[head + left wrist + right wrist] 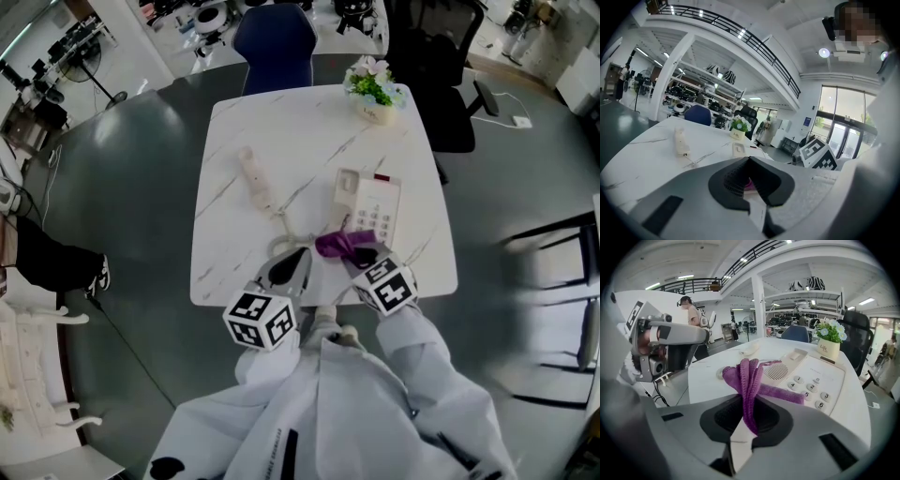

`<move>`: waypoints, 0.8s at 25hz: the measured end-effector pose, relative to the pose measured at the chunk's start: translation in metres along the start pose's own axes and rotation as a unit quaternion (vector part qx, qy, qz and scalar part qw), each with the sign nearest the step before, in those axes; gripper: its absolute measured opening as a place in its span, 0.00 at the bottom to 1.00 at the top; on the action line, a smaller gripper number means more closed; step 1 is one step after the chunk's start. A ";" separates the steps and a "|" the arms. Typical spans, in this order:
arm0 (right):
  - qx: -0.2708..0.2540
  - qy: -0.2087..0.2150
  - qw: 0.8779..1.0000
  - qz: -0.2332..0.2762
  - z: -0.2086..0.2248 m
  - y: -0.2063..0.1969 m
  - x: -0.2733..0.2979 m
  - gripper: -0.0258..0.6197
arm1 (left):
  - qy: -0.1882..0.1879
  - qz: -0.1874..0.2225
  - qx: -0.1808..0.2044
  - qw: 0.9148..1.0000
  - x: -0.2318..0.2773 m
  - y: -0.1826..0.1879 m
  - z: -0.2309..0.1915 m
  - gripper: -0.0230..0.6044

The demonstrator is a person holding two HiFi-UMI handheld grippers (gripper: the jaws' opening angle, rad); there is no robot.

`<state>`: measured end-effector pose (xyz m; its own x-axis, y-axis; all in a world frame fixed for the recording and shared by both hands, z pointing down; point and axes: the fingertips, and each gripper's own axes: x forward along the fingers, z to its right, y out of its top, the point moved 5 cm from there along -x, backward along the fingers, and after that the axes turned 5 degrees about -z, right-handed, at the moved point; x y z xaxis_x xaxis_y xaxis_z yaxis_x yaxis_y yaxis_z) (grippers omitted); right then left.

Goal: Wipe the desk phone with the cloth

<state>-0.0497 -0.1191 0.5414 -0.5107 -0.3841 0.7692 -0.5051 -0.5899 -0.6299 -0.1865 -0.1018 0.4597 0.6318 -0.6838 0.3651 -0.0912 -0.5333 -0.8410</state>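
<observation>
A dark grey, glossy floor fills most of the head view. At its centre stands a square table with rounded corners, its smooth white top crossed by thin grey marble veins. At the top edge of the frame a blue padded chair is pushed against the table's far side, and a black office chair stands at the upper right.

Right of the table's centre lies the desk phone, a flat off-white plastic slab with a grid of round keys and a slotted speaker grille. Its handset is a long cream bar that lies apart to the left on the bare marble, with a thin cord running back from it. At the far right corner of the table sits a small pale pot of white and green flowers.

The cloth is purple, soft and ribbed, bunched into upright folds. One end trails over the near edge of the phone.

The right gripper, low and centre in the head view, is clamped on the lower end of those folds between its dark textured pads. The left gripper, just left of it and above the table's near edge, has its jaws pressed together with nothing between them.
</observation>
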 end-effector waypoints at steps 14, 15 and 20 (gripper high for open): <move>0.030 0.017 0.999 0.010 -0.014 -0.013 -0.005 0.10 | -0.008 0.014 0.021 1.000 -0.003 0.016 0.002 0.03; 0.032 0.020 0.999 0.014 -0.014 -0.013 -0.007 0.10 | -0.009 0.016 0.023 1.000 -0.003 0.019 0.003 0.03; 0.085 0.038 0.992 0.081 -0.014 -0.007 -0.028 0.10 | -0.019 0.031 0.036 0.999 -0.003 0.031 0.007 0.03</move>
<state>-0.0419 -0.0943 0.5230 -0.6300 -0.4331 0.6446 -0.2901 -0.6386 -0.7127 -0.1857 -0.1128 0.4301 0.6561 -0.6935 0.2976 -0.0752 -0.4525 -0.8886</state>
